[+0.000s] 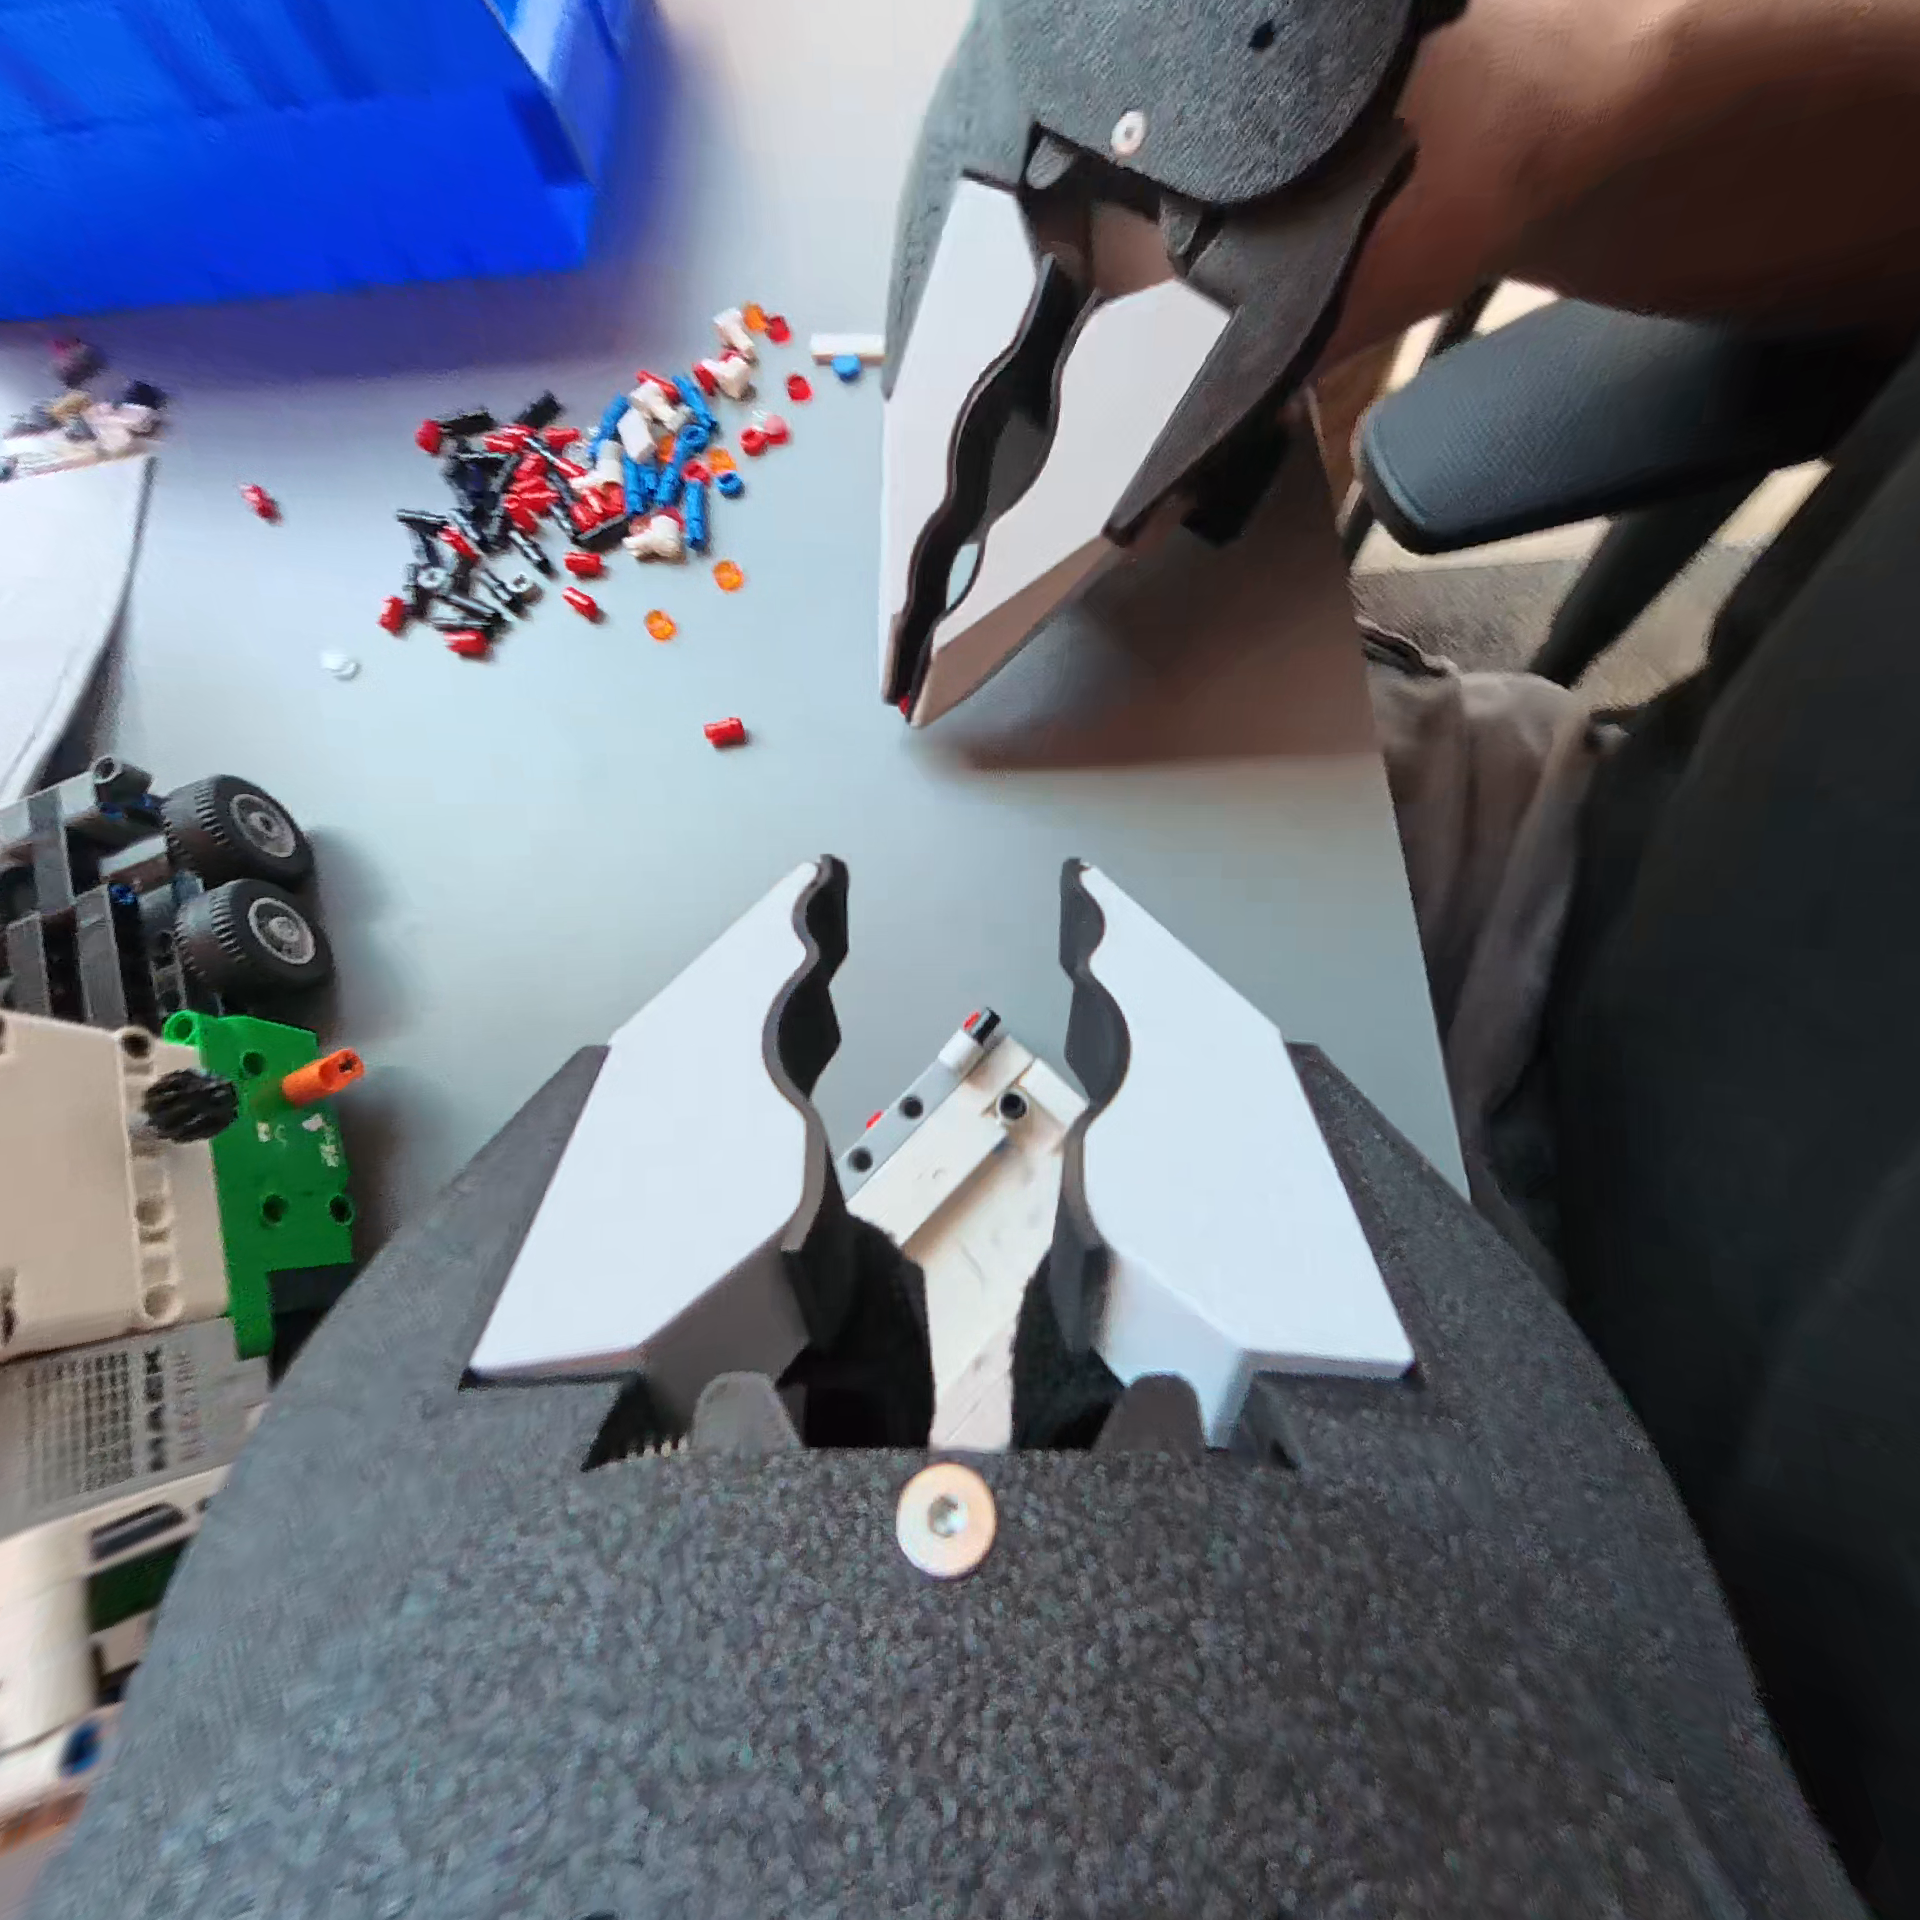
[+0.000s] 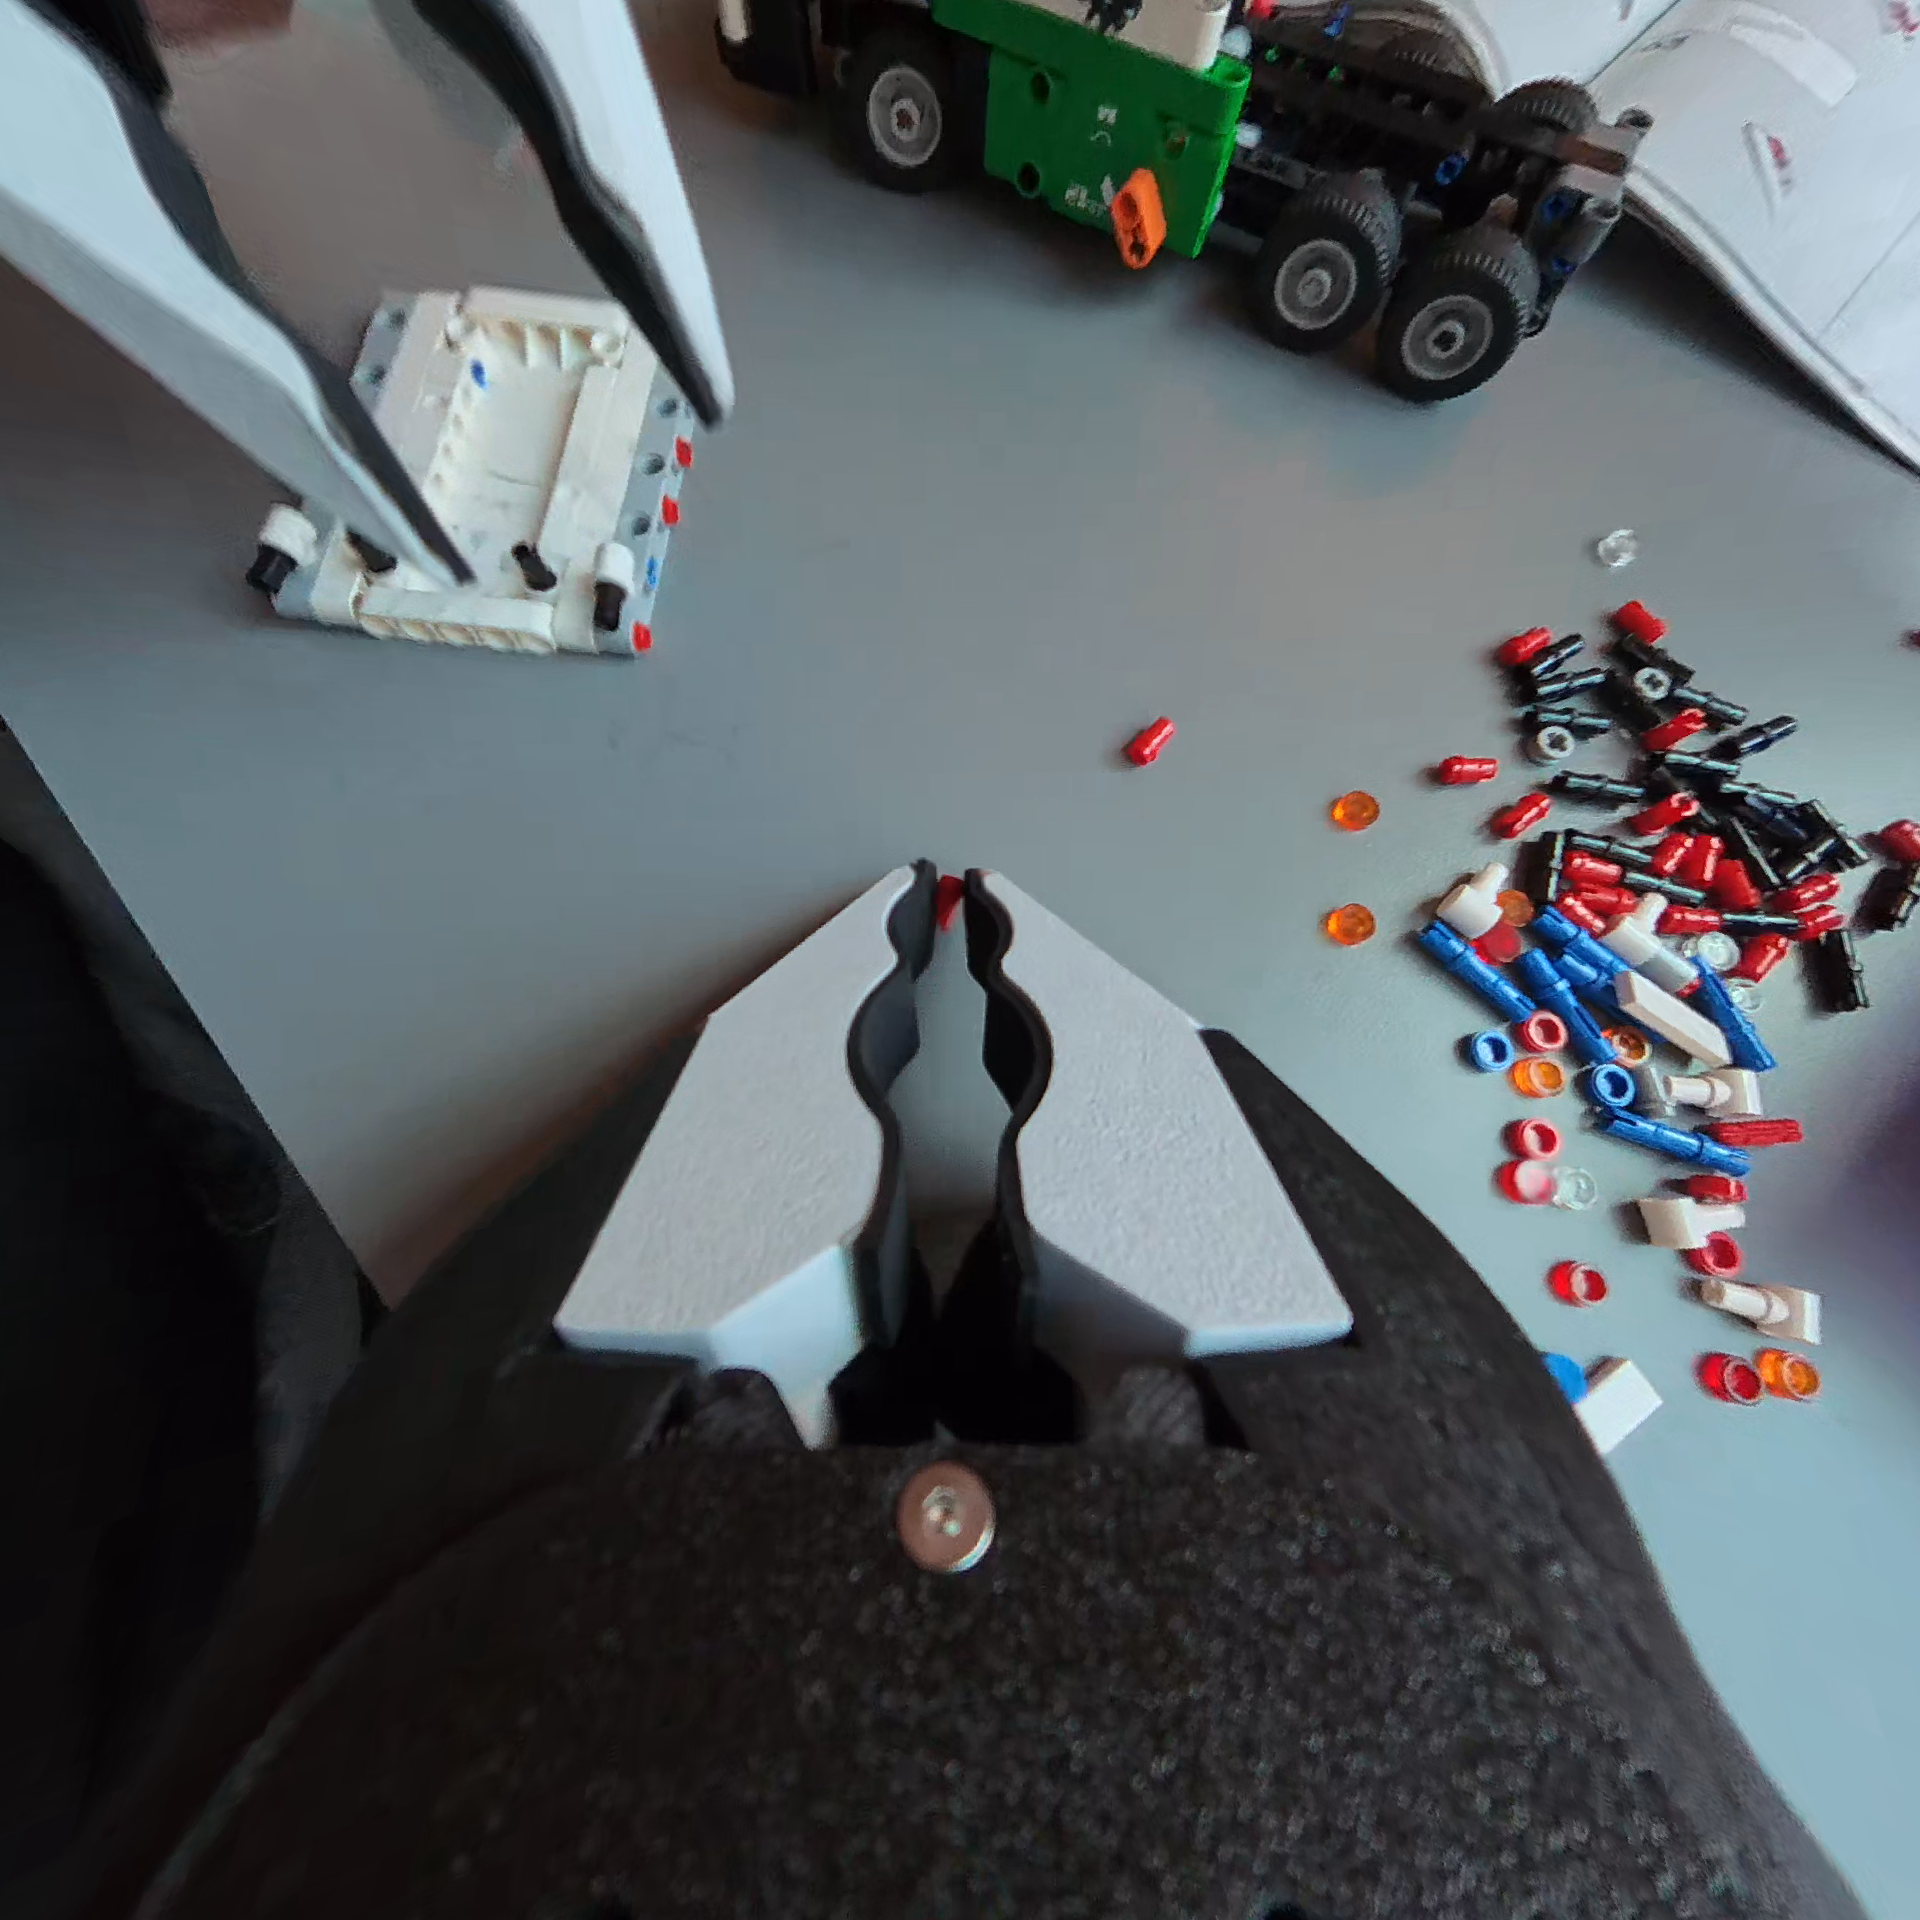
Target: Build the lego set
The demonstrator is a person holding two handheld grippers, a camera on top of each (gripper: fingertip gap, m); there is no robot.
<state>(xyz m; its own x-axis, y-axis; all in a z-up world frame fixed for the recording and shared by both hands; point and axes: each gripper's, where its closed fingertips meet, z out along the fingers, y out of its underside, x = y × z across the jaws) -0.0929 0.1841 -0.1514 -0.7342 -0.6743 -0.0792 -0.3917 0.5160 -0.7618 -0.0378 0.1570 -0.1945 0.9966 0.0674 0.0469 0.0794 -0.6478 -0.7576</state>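
Note:
My left gripper is shut on a white and grey Lego panel assembly that rests on the grey table. In the right wrist view its fingers straddle the same assembly, which has red, blue and black pins along its edges. My right gripper is shut on a small red pin at its fingertips, held just above the table. In the left wrist view the right gripper points down, ahead of the left gripper.
A pile of small red, blue, black and white parts lies to the right, with one loose red pin nearer. A partly built green and black truck and a booklet lie beyond. A blue bin stands at the back. My right fingertips sit around 8 cm from my left ones.

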